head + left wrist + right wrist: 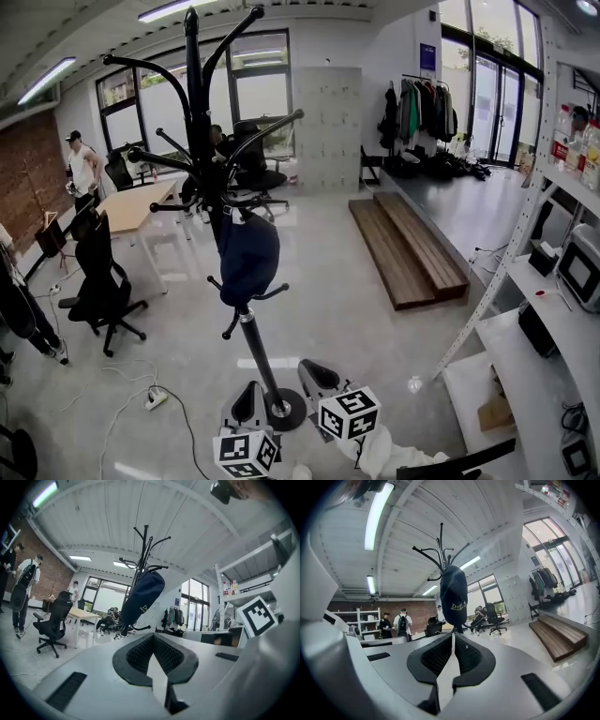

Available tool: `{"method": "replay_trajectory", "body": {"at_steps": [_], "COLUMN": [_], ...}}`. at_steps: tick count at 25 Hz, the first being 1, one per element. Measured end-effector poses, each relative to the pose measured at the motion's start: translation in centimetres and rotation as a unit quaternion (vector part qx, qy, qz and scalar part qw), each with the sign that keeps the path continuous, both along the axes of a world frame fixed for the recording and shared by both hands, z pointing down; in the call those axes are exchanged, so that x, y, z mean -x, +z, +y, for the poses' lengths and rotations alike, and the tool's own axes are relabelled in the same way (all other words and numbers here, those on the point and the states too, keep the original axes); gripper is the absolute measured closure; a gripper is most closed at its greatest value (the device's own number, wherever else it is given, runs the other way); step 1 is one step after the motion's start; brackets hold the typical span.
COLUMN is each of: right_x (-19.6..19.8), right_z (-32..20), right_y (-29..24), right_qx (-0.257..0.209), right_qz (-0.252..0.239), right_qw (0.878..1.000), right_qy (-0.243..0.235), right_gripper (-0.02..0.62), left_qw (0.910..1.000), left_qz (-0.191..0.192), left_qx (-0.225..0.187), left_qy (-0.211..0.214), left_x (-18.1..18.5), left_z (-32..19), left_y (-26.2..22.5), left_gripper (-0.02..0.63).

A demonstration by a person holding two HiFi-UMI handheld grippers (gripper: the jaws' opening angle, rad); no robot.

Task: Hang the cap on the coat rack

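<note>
My left gripper (pixel 153 638) has its jaws closed together with nothing between them, and my right gripper (pixel 453 635) is likewise closed and empty. Both sit low, one on each side of the base of the black coat rack (pixel 192 122). The dark blue cap (pixel 247 258) hangs from a lower hook, drooping against the pole, clear of both grippers.

Left grey plastic gripper (pixel 248 401), black ribbed pads (pixel 139 655): jaws together, nothing between, pointing level. Right grey plastic gripper (pixel 318 377): same, jaws together, empty, level. Both sit low in head view, side by side, close together, right slightly further forward.
</note>
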State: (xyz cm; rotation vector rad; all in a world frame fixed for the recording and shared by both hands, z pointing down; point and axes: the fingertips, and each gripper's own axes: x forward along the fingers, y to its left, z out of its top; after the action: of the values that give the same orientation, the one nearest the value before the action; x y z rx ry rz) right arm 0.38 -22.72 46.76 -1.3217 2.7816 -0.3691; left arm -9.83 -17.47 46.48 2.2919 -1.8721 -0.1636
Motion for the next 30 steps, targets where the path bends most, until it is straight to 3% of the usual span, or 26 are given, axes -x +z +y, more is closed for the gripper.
{"method": "replay_trajectory", "body": {"at_steps": [12, 17, 30], "right_x": [0.1, 0.0, 0.5], "right_z": [6.6, 6.6, 7.1], "right_y": [2.2, 0.6, 0.2], "right_qx": [0.004, -0.030, -0.044], "right_qz": [0.016, 0.026, 0.039], "right_qw": [1.000, 0.999, 0.998], "right_qy": [-0.013, 0.004, 0.006], "right_gripper": [0.569, 0.569, 0.578], "left_qw": [0.9992, 0.9997, 0.9996], "left_qz": [0.002, -0.006, -0.003], "left_qx": [0.041, 0.019, 0.013], "left_qy": [0.005, 0.012, 0.024], "left_x": [-2.7, -2.1, -1.7], "left_z": [5.4, 5.3, 5.3], "left_y": [2.3, 1.4, 1.1], "left_gripper": [0.604, 0.603, 0.604]}}
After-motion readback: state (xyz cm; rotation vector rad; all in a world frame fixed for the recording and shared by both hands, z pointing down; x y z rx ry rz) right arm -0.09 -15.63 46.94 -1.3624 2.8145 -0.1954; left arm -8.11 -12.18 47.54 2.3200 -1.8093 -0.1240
